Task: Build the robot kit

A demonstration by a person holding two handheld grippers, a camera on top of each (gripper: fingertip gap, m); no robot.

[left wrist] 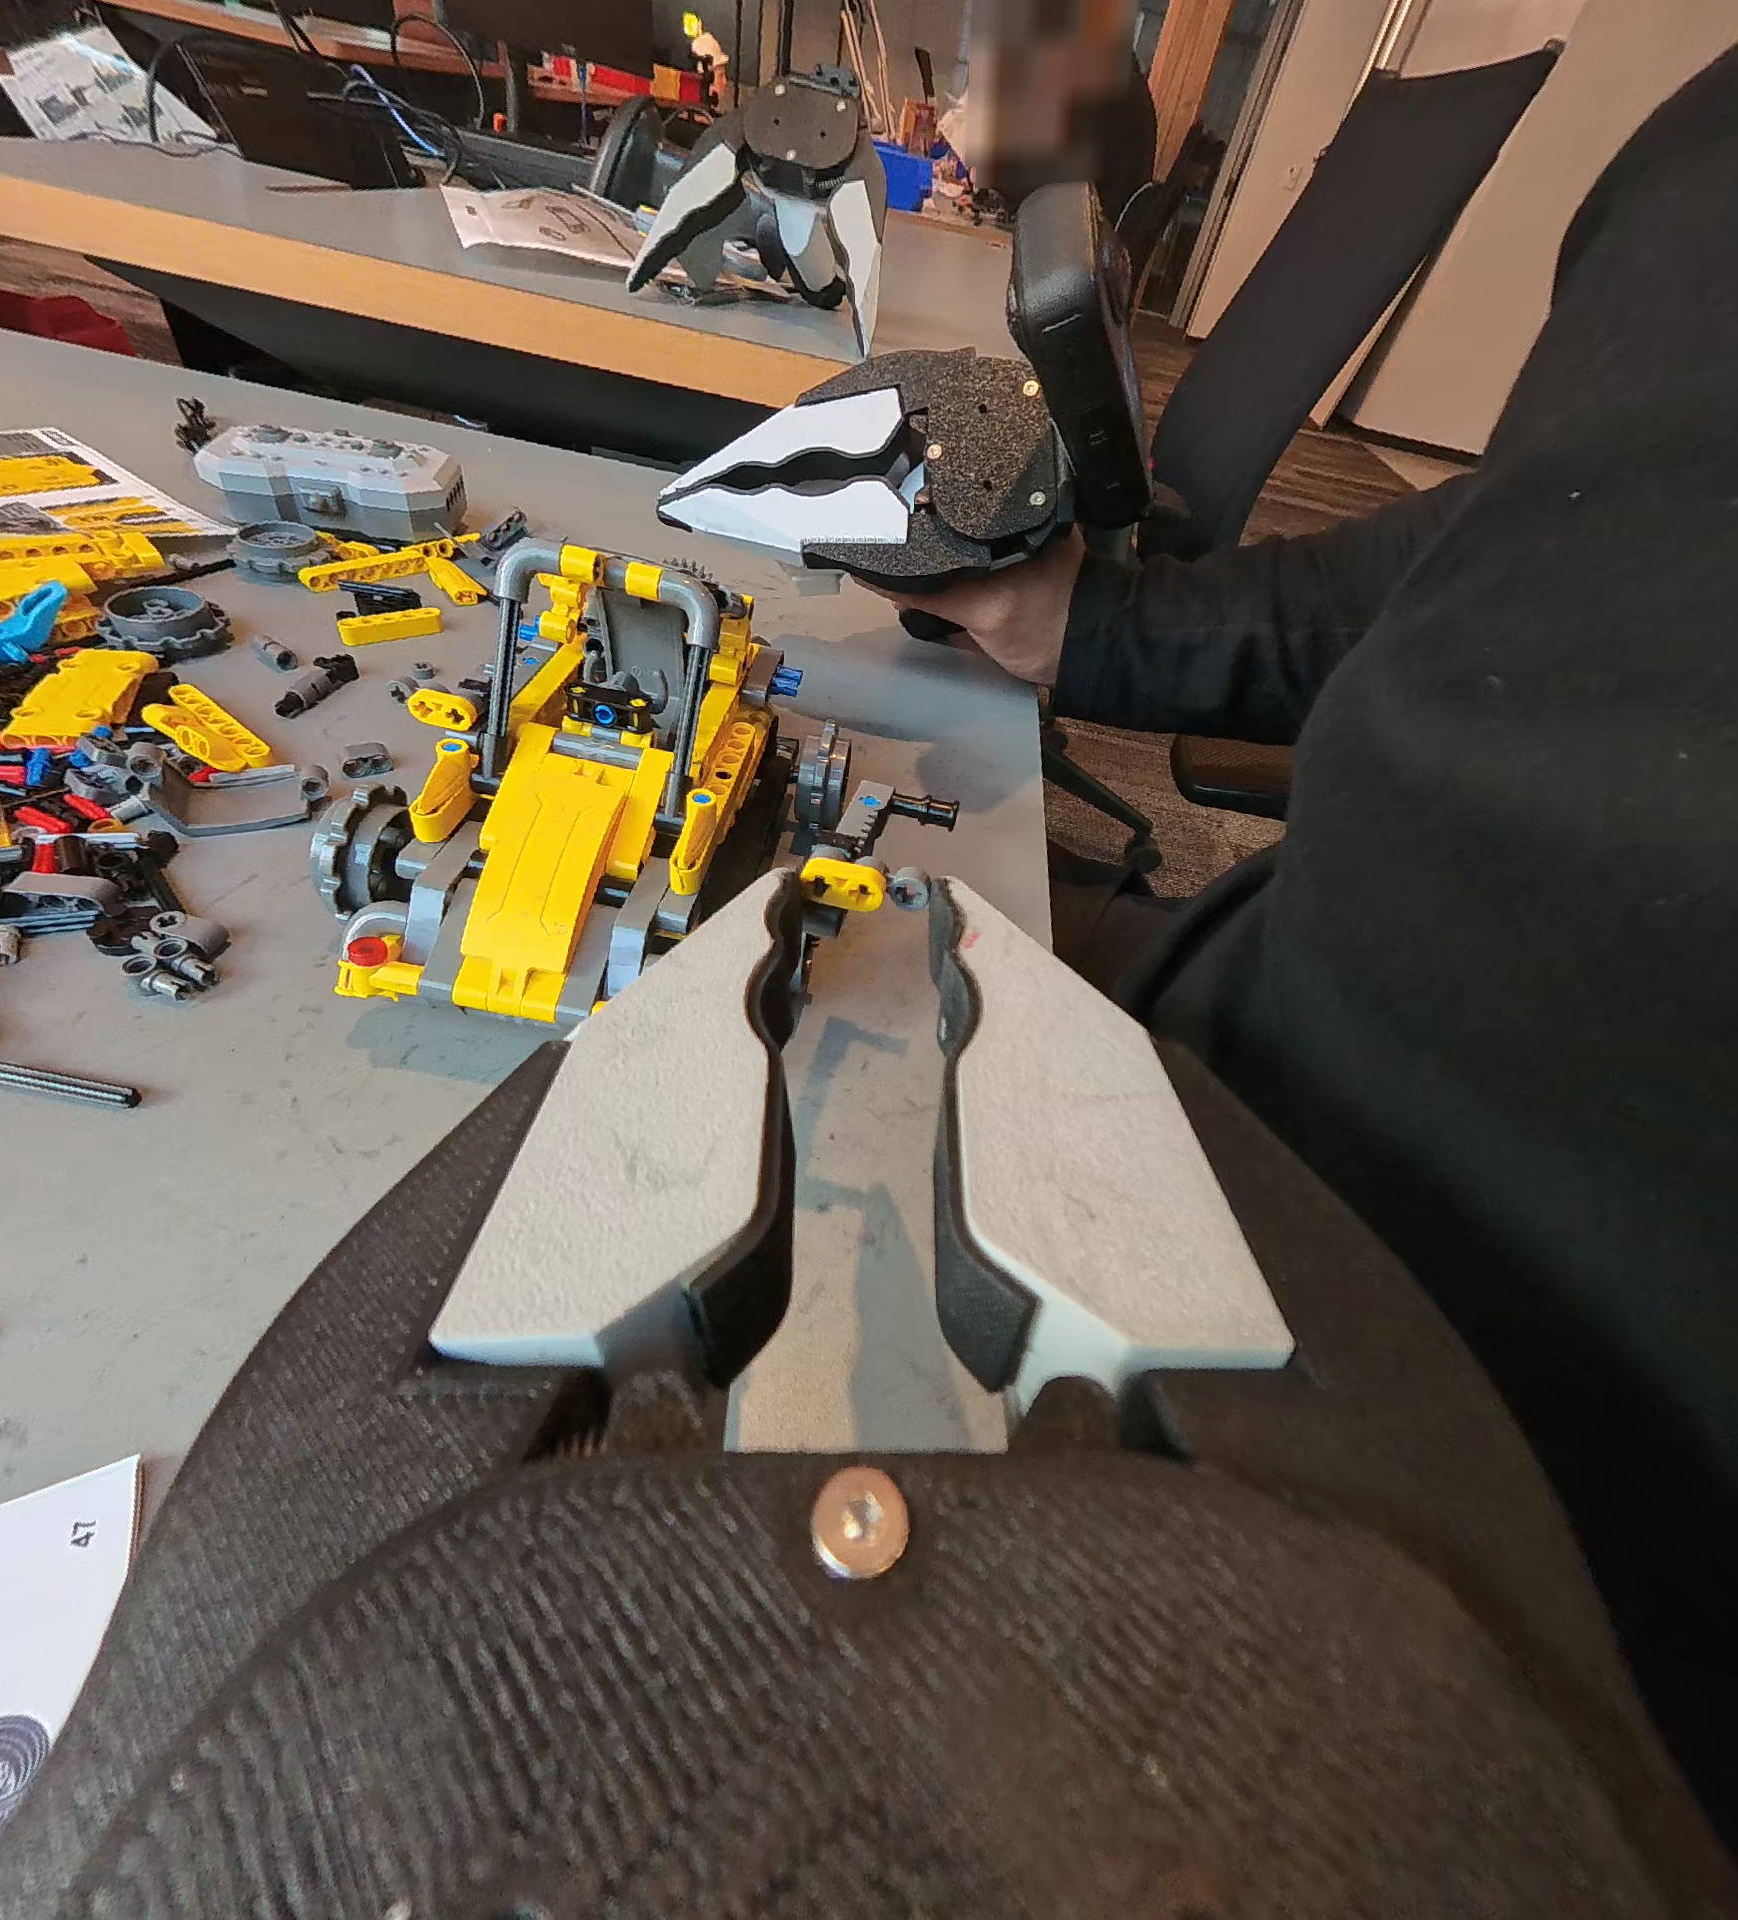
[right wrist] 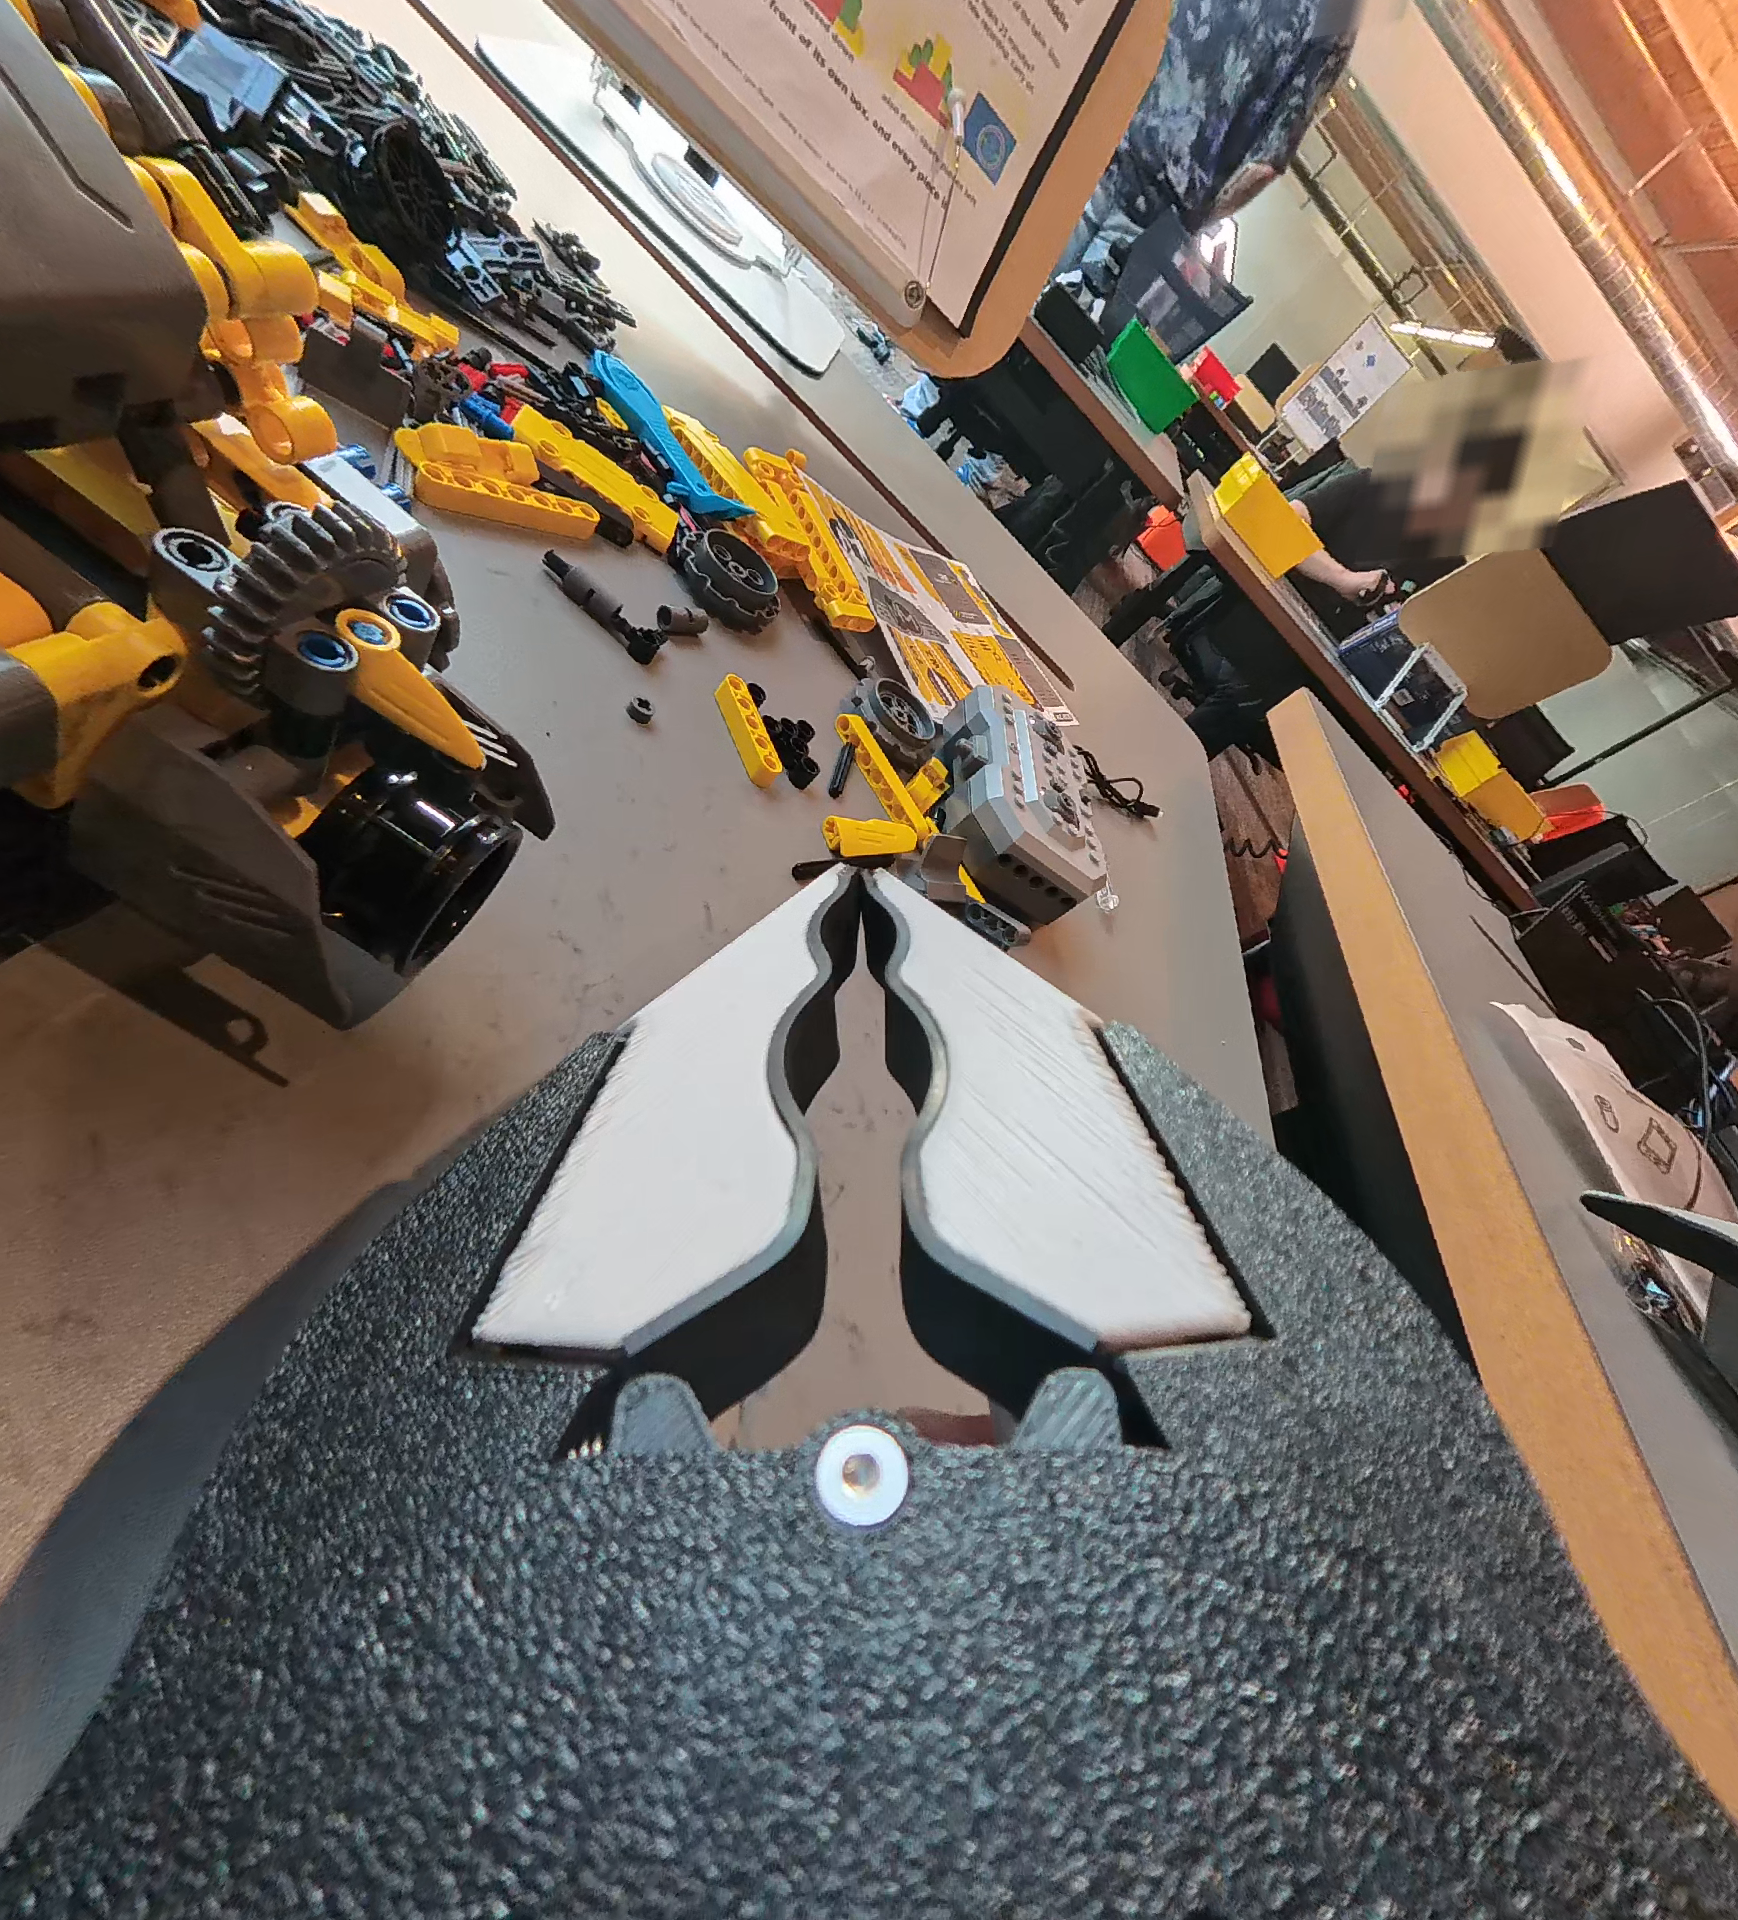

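My left gripper [left wrist: 863, 885] is closed on a small yellow and grey connector piece [left wrist: 842, 883] that spans the gap between its tips. It is at the right side of a yellow and grey brick-built vehicle [left wrist: 553, 831] on the grey table [left wrist: 221, 1247]. A grey hub [left wrist: 823, 769] and a black axle [left wrist: 922, 808] sit just behind the held piece. My right gripper [left wrist: 665, 501] is shut and hovers above the table behind the vehicle. In the right wrist view its tips [right wrist: 857, 875] are together. A thin black piece [right wrist: 815, 865] shows beside them; I cannot tell if it is held. The vehicle [right wrist: 117, 520] fills the left.
Loose yellow, black and grey parts [left wrist: 65, 727] cover the table's left. A grey battery box [left wrist: 325, 478] and a printed sheet [left wrist: 13, 478] lie at the back. A booklet [left wrist: 13, 1621] lies near. Another gripper [left wrist: 792, 187] rests on the far table. A person's black sleeve [left wrist: 1467, 831] is at the right. The tips of one gripper are about 25 cm away from the tips of the other.
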